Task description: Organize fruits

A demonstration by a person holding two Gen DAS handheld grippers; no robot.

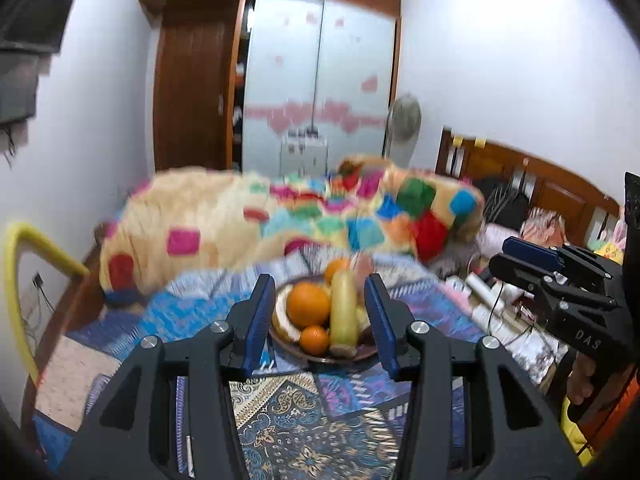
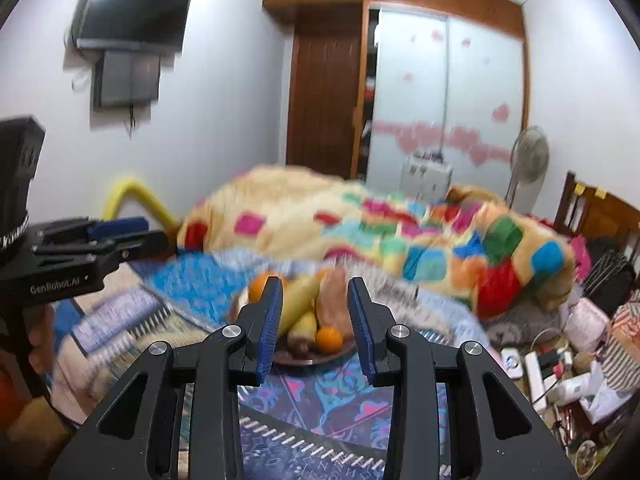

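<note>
On the bed's patterned cover [image 1: 312, 420] stands one brown bowl [image 1: 320, 356] holding three oranges [image 1: 308, 305], two bananas [image 1: 344, 312] and one brownish fruit. The left gripper [image 1: 316, 320] and right gripper [image 2: 316, 320] hover apart before it, each narrowly parted and empty.

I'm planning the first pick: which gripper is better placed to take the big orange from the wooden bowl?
Left, probably. The left gripper frames the large round orange unobstructed in the brown wooden bowl; from the right gripper, yellow fruit partly hides it.
</note>
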